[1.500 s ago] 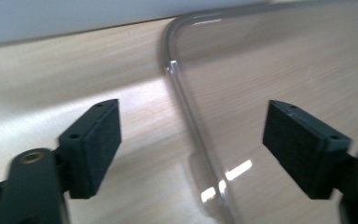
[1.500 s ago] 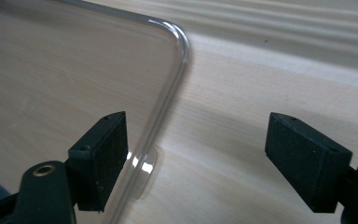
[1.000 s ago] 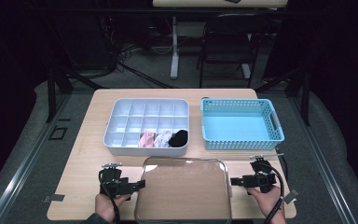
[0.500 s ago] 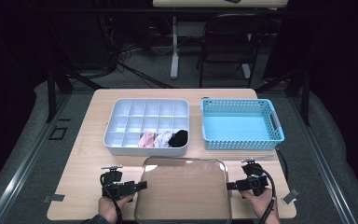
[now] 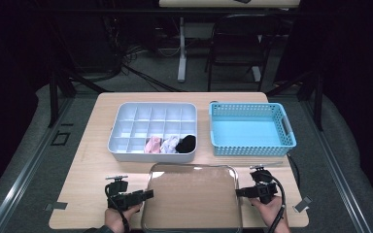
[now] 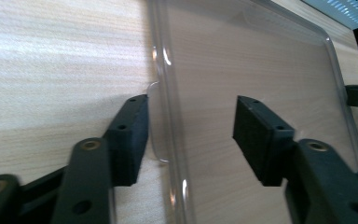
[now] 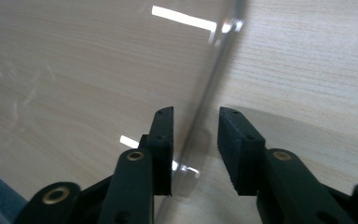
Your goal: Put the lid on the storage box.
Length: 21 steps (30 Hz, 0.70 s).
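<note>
A clear plastic lid (image 5: 192, 194) lies flat on the wooden table near its front edge. My left gripper (image 5: 148, 194) is at the lid's left edge. In the left gripper view the lid (image 6: 251, 60) has its rim between the two jaws of that gripper (image 6: 191, 107), with a wide gap on the inner side. My right gripper (image 5: 240, 192) is at the lid's right edge. In the right gripper view the right gripper (image 7: 196, 114) straddles the rim of the lid (image 7: 98, 70) with a narrow gap. Both pairs of jaws have just been closing, and neither visibly presses on the rim.
A white divided organizer (image 5: 126, 145) stands behind the lid, with pink (image 5: 153, 144), white (image 5: 171, 143) and black (image 5: 187, 142) bundles in its front compartments. A blue basket (image 5: 251, 131) sits to its right. A cable (image 5: 281, 204) trails from the right gripper.
The right gripper has shifted slightly left, up to the lid's right edge. The left gripper has stayed at the left edge.
</note>
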Motion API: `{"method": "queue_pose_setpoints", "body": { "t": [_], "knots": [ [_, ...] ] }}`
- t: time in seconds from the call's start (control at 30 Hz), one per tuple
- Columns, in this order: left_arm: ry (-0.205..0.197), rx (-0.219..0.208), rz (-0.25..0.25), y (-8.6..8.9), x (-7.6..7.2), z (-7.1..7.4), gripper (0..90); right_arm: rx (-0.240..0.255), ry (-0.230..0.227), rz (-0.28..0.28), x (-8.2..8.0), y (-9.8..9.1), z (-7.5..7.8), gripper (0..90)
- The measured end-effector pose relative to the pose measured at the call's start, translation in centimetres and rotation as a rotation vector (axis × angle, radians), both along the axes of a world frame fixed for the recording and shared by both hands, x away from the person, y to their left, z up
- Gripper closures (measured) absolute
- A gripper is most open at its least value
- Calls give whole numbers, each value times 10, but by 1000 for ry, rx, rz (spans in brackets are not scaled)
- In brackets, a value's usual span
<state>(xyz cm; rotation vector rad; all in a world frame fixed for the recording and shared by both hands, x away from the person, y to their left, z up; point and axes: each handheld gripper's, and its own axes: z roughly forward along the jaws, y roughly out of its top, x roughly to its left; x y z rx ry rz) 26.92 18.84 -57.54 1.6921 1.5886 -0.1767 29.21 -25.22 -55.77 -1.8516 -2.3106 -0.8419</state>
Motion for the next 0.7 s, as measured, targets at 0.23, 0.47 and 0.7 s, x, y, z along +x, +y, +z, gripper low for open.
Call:
{"method": "queue_pose_setpoints", "body": {
  "t": [0.23,0.47,0.7],
  "knots": [
    [14,-13,15,3,0,-1,536,0,-3,-9,1,0,0,697],
    [17,-14,38,-2,-1,-2,608,4,-1,-12,1,1,0,695],
    [15,-17,25,2,0,-4,647,8,-8,-13,2,1,-1,695]
  ]
}}
